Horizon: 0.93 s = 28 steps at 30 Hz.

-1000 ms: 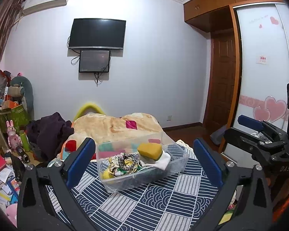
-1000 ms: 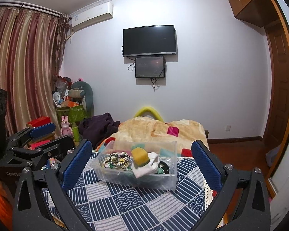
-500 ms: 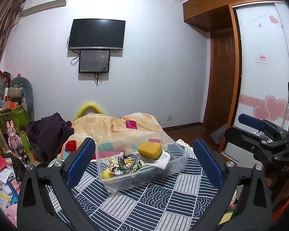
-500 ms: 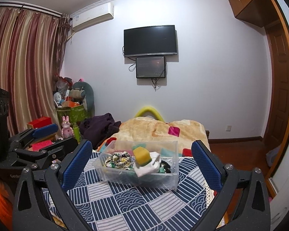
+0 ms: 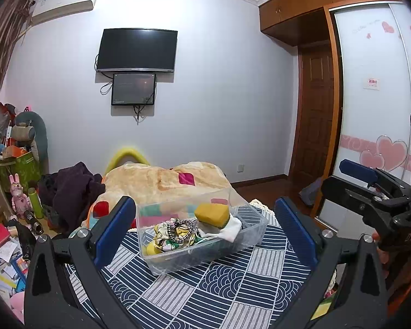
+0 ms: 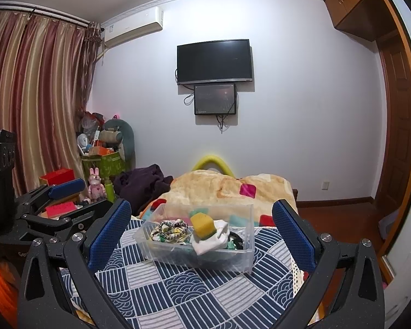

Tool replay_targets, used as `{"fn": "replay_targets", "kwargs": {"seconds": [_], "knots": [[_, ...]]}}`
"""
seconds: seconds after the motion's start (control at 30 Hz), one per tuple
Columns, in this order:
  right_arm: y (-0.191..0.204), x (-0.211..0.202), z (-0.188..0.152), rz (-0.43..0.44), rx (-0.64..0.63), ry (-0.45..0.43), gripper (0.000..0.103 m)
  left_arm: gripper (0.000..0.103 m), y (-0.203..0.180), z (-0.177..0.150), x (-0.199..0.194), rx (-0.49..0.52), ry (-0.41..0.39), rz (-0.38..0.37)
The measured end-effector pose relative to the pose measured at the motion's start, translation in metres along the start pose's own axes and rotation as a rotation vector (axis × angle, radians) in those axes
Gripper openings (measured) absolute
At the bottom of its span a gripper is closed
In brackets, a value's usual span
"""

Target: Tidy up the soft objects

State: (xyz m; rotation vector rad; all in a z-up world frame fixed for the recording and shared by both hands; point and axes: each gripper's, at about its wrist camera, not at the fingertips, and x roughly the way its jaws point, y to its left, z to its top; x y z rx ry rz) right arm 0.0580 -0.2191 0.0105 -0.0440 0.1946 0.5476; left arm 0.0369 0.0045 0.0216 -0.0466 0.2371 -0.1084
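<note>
On the bed's patterned cover (image 5: 219, 288), dead ahead at 12 o'clock from both claws, sits a clear bin (image 5: 202, 235) that already holds the soft things. A yellow sponge (image 5: 212, 211) lies on top of a white cloth (image 5: 227, 227), with a beaded loop (image 5: 182, 226) and printed fabric at 9 o'clock of the sponge; something dark lies at the bin's 3 o'clock end in the right view, too small to name. The left claw (image 5: 205, 235) and right claw (image 6: 201, 233) both stand wide apart and empty, short of the bin. Everything in view looks binned, so I judge this either a finishing pause or the lead-in to a pick. A next pick would call for dropping one claw over the sponge, pads either side, squeezing gently since it will compress.
</note>
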Motion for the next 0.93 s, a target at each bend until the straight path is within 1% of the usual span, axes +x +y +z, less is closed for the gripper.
{"fn": "replay_targets", "kwargs": {"seconds": [0.63,0.93], "knots": [[-0.0006,0.0001,-0.0014,0.001,0.001,0.001,0.103,0.103,-0.0041,0.0021,-0.001,0.006,-0.003,-0.008],[0.001,-0.003,0.0013,0.0,0.002,-0.003,0.103,0.103,-0.0059,0.0025,-0.0071,0.02,-0.016,-0.011]]}}
